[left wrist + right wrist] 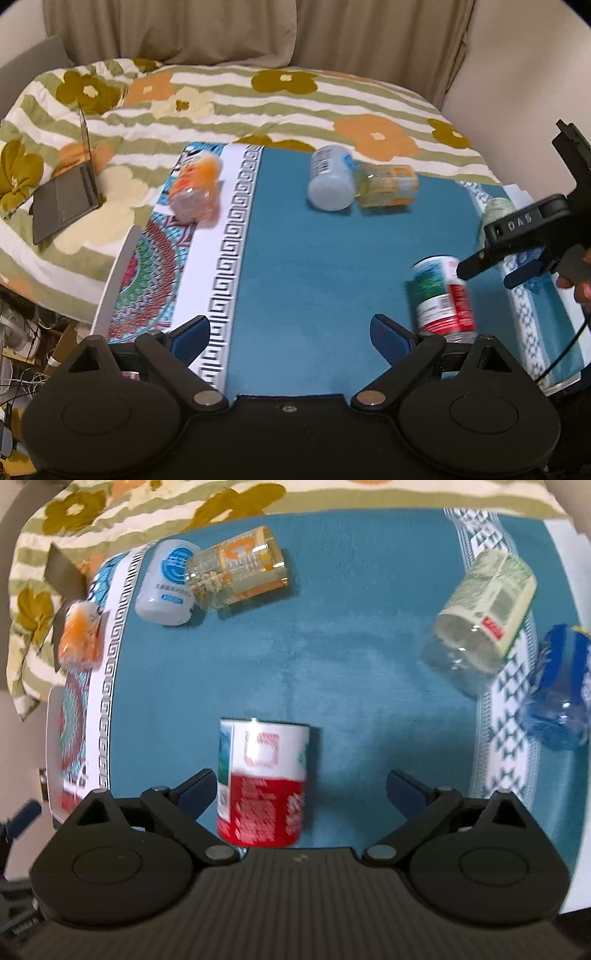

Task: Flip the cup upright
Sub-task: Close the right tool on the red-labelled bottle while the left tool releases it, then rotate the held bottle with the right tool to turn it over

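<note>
A cup with a red, white and green label [264, 782] stands on the teal cloth [332, 664] between my right gripper's open fingers, nearer the left finger; I cannot tell if they touch it. It also shows in the left wrist view [443, 295], just below the right gripper [480, 271]. My right gripper [301, 794] is open. My left gripper [290, 336] is open and empty over the cloth's near edge. Other cups lie on their sides: a white-blue one [328, 177], a clear orange one [388, 184], an orange one [195, 192], a green one [484, 613], a blue one [561, 686].
The cloth covers a small table [114, 280] next to a bed with a flowered quilt [258, 107]. A laptop [70, 195] sits open on the bed at left. Curtains [240, 29] hang behind. Cables [18, 354] lie on the floor at left.
</note>
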